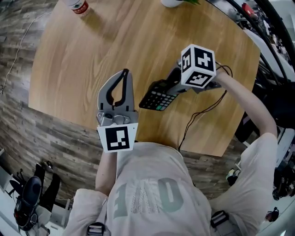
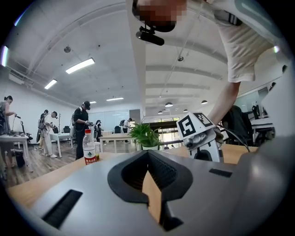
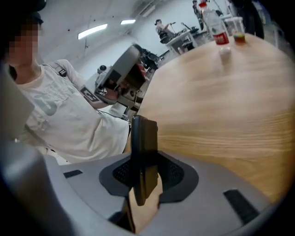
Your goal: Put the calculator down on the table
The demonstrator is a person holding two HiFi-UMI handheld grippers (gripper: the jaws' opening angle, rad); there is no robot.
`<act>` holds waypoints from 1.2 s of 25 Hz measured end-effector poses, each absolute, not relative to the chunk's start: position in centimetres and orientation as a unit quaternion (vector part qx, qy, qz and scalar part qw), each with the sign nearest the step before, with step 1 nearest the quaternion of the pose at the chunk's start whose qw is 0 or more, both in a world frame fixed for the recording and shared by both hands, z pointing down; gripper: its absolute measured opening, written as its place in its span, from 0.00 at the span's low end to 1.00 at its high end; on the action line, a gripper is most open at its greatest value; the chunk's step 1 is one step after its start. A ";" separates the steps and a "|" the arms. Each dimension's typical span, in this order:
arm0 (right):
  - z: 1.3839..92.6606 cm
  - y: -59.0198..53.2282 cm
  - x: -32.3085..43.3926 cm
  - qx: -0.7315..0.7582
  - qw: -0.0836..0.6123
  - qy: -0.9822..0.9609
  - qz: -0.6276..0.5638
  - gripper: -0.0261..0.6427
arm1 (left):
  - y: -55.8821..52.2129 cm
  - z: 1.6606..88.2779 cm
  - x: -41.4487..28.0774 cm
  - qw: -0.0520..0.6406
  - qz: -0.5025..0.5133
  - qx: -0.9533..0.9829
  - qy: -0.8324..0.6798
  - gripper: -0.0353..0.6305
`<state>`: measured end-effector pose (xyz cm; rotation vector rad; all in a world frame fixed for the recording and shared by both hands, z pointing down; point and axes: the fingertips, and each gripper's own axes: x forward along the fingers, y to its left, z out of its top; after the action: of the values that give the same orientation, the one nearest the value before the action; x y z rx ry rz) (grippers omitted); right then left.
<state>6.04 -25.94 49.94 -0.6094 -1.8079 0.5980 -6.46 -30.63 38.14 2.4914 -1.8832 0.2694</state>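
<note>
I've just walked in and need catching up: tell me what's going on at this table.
A person stands at a wooden table with a gripper in each hand. The right gripper is shut on a black calculator, holding it tilted over the table's near side; it does not look laid flat yet. The left gripper is empty, its fingers together, hanging just over the near edge. A bottle stands at the far side.
</note>
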 end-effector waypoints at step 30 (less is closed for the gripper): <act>57.2 -26.9 5.3 -0.215 0.613 -0.702 0.292 0.29 | -31.6 40.1 -6.9 0.007 0.102 0.805 -0.585 0.07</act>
<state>5.31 -26.90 57.20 -0.4956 -1.6183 0.6738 -6.90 -31.57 40.12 2.5171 -1.8299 0.3198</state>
